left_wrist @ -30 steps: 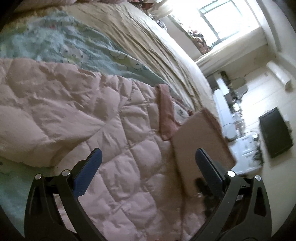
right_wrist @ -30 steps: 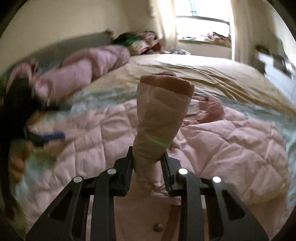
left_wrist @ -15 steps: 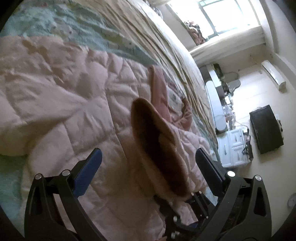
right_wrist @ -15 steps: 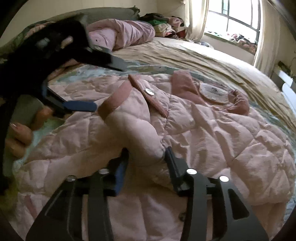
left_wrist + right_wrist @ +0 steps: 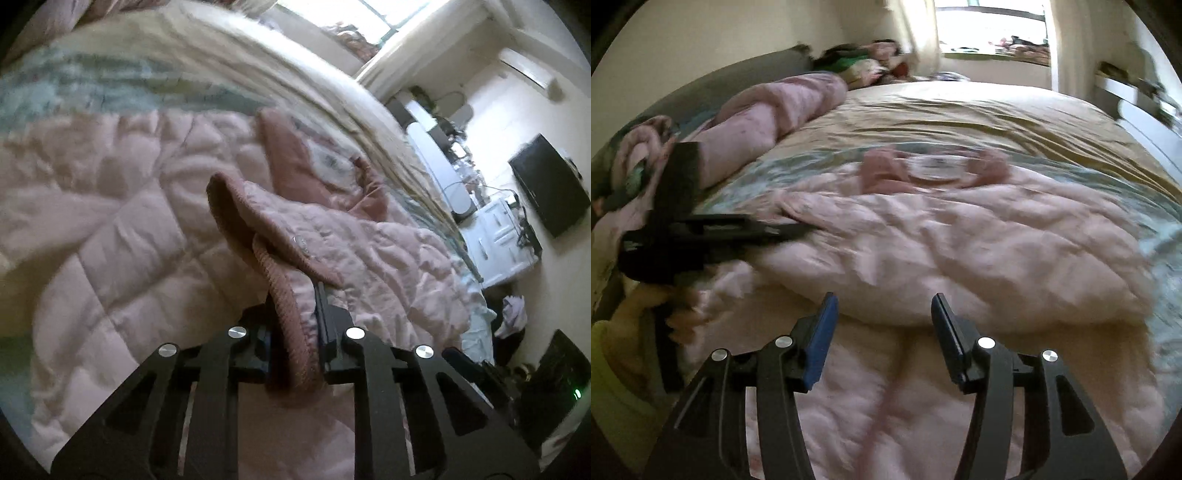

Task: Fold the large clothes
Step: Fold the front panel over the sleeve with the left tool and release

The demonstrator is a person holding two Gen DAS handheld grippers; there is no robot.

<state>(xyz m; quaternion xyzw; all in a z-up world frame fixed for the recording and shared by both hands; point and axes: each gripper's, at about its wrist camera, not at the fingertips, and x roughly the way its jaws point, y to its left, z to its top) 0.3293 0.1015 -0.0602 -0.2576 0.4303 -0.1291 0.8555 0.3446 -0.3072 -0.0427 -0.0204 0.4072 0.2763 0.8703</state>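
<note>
the pink quilted jacket (image 5: pixel 960 236) lies spread on the bed (image 5: pixel 979 110). the left gripper (image 5: pixel 295 314) pinches its ribbed cuff (image 5: pixel 291 317), probably to fold the sleeve across; the right gripper (image 5: pixel 882 332) hangs parted, holding nothing.

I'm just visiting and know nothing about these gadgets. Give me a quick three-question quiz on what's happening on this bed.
1. True or false: the left tool is clamped on the pink quilted jacket's ribbed cuff.
2. The right tool holds: A the collar, B a pillow, C nothing.
3. What colour are the right tool's pads?

Key: 1 true. 2 C; it is open above the pink quilted jacket. 3 blue.
</note>
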